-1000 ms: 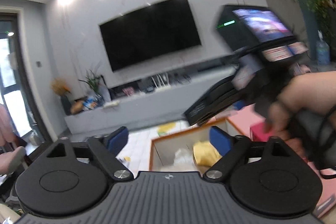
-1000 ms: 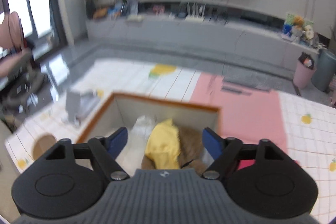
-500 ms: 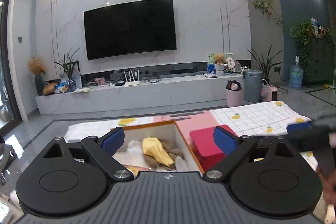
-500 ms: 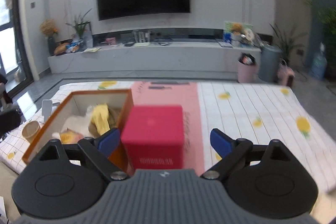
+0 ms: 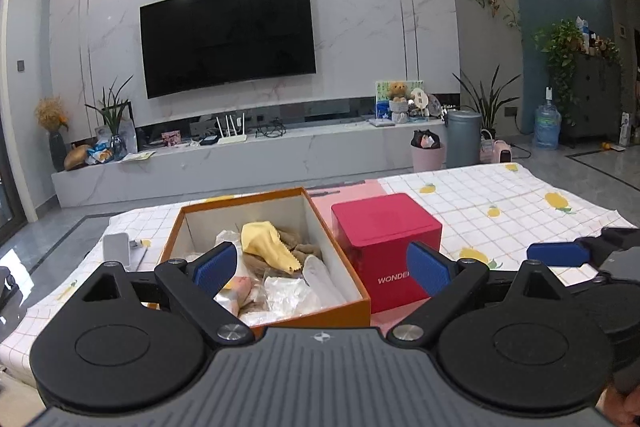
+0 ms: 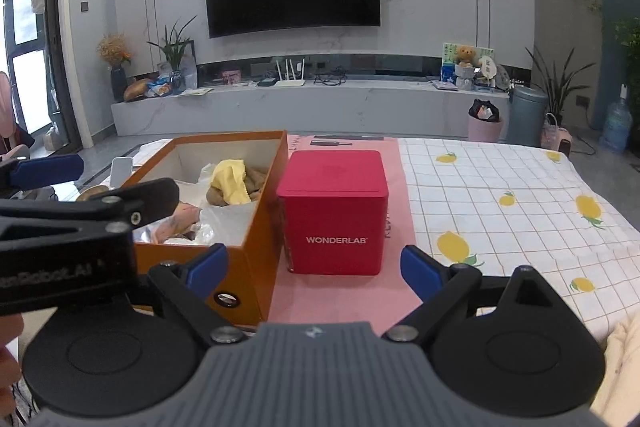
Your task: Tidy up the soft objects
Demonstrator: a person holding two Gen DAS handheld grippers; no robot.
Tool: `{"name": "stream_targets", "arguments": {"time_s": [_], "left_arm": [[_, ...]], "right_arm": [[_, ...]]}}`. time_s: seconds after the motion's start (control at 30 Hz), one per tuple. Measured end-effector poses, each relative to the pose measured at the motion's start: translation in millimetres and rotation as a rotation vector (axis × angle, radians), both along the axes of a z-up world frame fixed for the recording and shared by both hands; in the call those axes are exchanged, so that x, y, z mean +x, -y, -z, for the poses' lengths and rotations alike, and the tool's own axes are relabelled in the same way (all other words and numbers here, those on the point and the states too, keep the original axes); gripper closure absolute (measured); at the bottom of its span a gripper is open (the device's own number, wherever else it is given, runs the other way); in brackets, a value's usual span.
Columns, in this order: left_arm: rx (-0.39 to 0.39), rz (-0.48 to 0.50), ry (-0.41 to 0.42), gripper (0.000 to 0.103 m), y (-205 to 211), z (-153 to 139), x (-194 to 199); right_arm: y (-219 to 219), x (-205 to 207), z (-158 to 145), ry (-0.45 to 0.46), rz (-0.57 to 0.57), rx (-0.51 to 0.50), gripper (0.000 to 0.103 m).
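An open orange box stands on the table and holds soft things: a yellow cloth, brown fabric and clear plastic bags. A closed red WONDERLAB box stands just right of it. My left gripper is open and empty, held short of the orange box's near wall. My right gripper is open and empty, in front of the red box. Each gripper shows in the other's view, the left one to the left and the right one to the right.
The table has a white checked cloth with lemon prints and a pink mat under the boxes. A small white device lies left of the orange box. A TV wall and a low cabinet stand far behind.
Both grippers have pulled back and levelled out side by side. The right one has swung from above the orange box's contents to in front of the red box. Both stayed open.
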State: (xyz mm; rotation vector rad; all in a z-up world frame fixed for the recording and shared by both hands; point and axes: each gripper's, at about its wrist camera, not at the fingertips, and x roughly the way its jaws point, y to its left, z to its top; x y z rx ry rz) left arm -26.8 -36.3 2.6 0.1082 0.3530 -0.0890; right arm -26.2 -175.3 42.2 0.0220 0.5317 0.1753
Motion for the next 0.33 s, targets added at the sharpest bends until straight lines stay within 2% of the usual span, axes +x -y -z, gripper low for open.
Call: {"name": "stream_targets", "arguments": {"time_s": [0.13,0.33], "left_arm": [[-0.017,0.002,-0.017,0.000,1.6,5.4,-1.0],[-0.018,-0.001,-0.012,0.000,6.2,7.4,-3.6]], "right_arm": [[-2.6,-2.7,0.6,0.023,0.003,-0.049,0.012],[2.0,-1.5,5.1,0.021,0.012,-0.024,0.012]]}}
